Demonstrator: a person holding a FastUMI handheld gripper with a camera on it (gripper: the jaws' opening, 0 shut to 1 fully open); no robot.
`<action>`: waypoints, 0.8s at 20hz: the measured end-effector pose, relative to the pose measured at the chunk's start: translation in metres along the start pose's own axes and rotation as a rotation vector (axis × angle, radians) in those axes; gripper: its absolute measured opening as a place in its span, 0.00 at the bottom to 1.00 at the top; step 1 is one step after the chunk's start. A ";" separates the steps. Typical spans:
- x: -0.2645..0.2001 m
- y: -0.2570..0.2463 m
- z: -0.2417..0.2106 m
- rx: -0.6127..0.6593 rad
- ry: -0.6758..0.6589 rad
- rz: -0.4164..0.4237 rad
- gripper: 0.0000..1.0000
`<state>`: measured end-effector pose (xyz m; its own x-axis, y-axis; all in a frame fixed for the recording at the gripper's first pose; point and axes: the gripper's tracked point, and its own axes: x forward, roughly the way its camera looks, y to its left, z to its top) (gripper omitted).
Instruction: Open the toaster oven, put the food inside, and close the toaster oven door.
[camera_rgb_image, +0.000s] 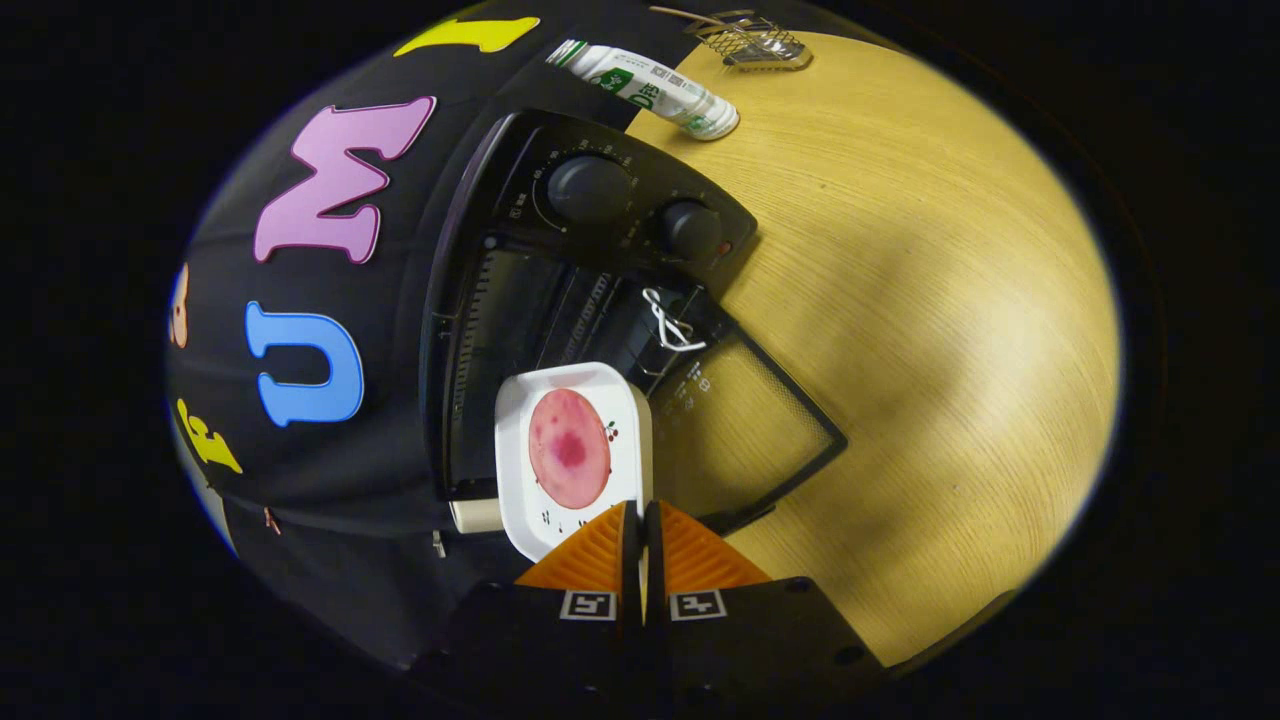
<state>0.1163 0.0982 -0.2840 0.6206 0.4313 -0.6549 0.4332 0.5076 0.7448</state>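
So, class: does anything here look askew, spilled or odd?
Nothing spilled. The gripper is shut on the white plate's rim, the pink food slice sits centred, and the toaster oven door lies open. A tube lies on its side beyond the toaster oven.

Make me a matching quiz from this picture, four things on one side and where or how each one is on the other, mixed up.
1. white plate
2. toaster oven door
3. tube
4. hand-held gripper

A. lying on the table beyond the oven
B. shut on the plate's rim
C. folded open over the table
D. carrying a pink food slice, at the oven's mouth

Pairs: 1-D, 2-C, 3-A, 4-B
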 end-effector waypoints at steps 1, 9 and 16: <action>0.009 0.004 0.005 0.023 -0.035 0.001 0.05; 0.060 0.028 0.031 0.250 -0.227 0.031 0.05; 0.085 0.046 0.039 0.312 -0.281 0.063 0.05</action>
<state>0.2144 0.1286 -0.3004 0.7872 0.2121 -0.5790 0.5394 0.2182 0.8133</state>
